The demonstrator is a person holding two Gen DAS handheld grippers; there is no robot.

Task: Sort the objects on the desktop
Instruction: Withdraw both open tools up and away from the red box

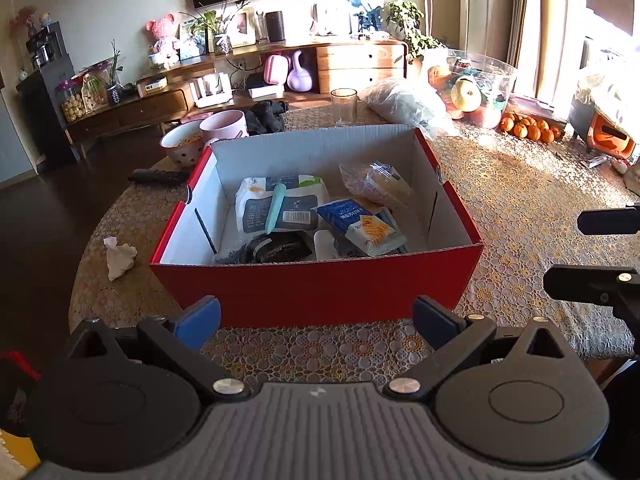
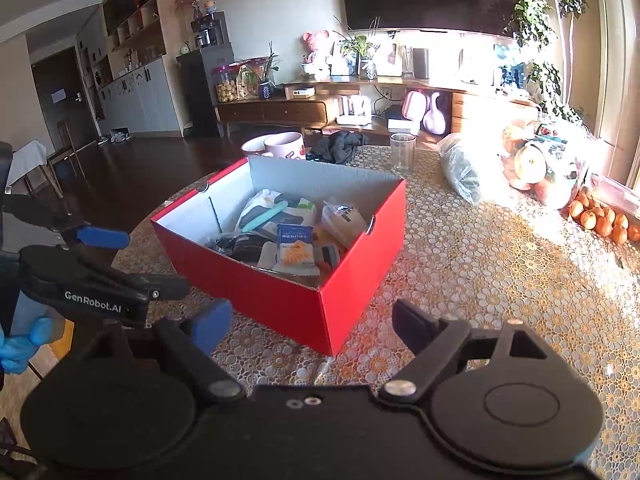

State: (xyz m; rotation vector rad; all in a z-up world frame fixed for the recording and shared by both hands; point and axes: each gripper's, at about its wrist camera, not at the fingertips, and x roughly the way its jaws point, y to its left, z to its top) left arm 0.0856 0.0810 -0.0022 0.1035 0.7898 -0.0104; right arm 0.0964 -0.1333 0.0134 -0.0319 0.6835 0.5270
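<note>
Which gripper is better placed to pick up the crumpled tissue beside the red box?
Probably the left gripper: its jaws are open and empty, and the tissue lies left of the red box, away from the right gripper.

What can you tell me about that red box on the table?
The red box is open-topped corrugated cardboard, red outside and white inside, with slits in its side walls. It sits upright on the lace-patterned tablecloth, holding snack packets, a white pouch with a teal pen-like stick on it, and something dark. Neither gripper touches it.
</note>
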